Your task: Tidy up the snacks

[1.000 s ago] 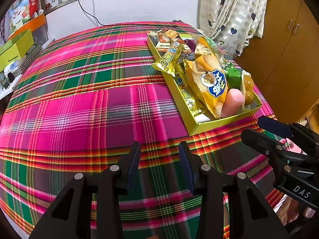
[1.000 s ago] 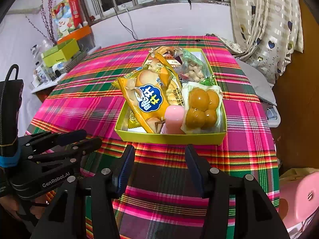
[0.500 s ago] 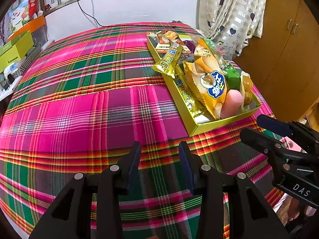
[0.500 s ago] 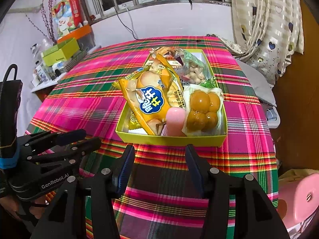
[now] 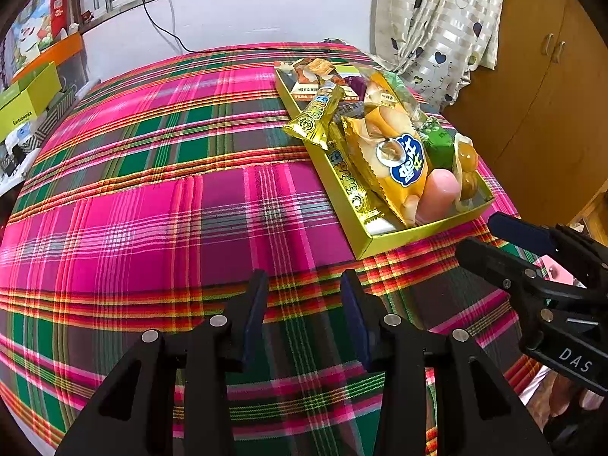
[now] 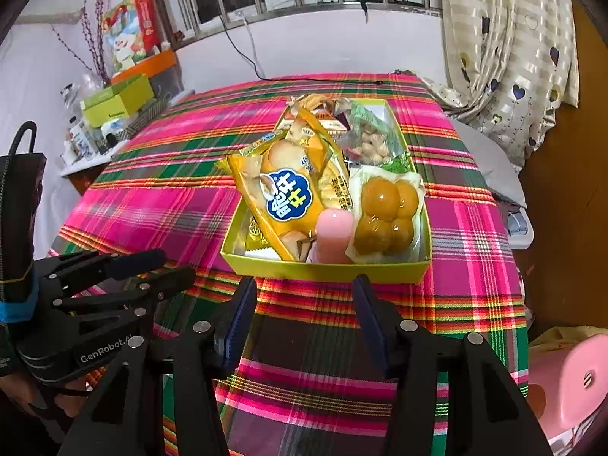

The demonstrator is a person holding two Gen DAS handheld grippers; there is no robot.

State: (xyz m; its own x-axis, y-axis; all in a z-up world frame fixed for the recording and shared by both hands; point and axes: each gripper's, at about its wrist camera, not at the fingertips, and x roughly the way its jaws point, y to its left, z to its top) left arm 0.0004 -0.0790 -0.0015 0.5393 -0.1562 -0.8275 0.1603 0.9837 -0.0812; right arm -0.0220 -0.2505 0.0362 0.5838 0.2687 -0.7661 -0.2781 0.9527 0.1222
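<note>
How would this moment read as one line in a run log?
left gripper: open, empty | right gripper: open, empty, before box | snacks: in yellow box | gold packet: overhanging rim

"DAS" stands in white on the black body of the right tongs [image 5: 490, 241], seen from the left wrist. "GenRobot.AI" stands in white on the body of the left tongs [image 6: 171, 266], seen from the right wrist. The yellow snack bag [image 6: 288, 197] bears white characters on a blue badge, not legible. Other packet print is too small to read.
</note>
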